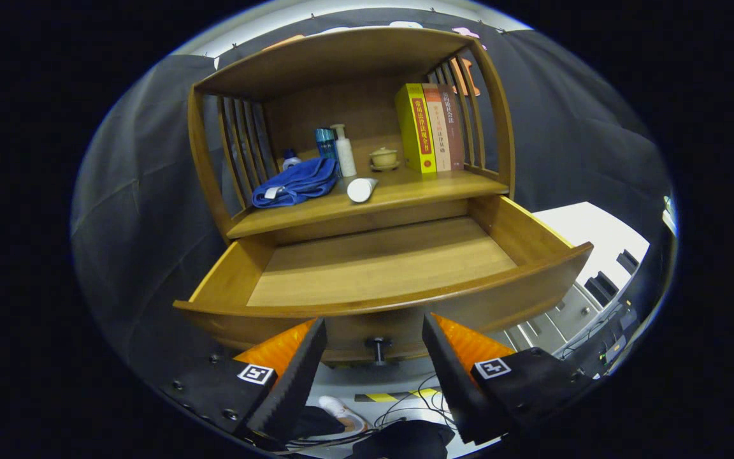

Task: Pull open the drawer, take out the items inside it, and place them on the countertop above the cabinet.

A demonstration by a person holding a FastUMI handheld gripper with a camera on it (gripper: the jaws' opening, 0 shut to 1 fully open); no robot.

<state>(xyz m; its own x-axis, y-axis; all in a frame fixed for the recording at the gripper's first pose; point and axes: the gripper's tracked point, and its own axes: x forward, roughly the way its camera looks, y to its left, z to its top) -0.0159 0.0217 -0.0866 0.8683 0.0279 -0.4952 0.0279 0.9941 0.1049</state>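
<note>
The wooden drawer (233, 280) stands pulled out, and its bare wooden floor shows nothing lying in it. Its small dark knob (377, 347) sits on the front panel, just ahead of and between my fingers. My gripper (373, 331) is open, fingers wide apart, holding nothing, a little in front of the drawer front. On the countertop (405, 191) above lie a crumpled blue cloth (297, 183) at the left and a white tube (362, 189) on its side beside it.
Further back on the countertop stand a white pump bottle (344, 150), a blue can (325, 143), a small yellow lidded cup (383, 157) and three upright books (431, 127). Slatted side rails and a top shelf enclose it. Cables and a shoe lie on the floor below.
</note>
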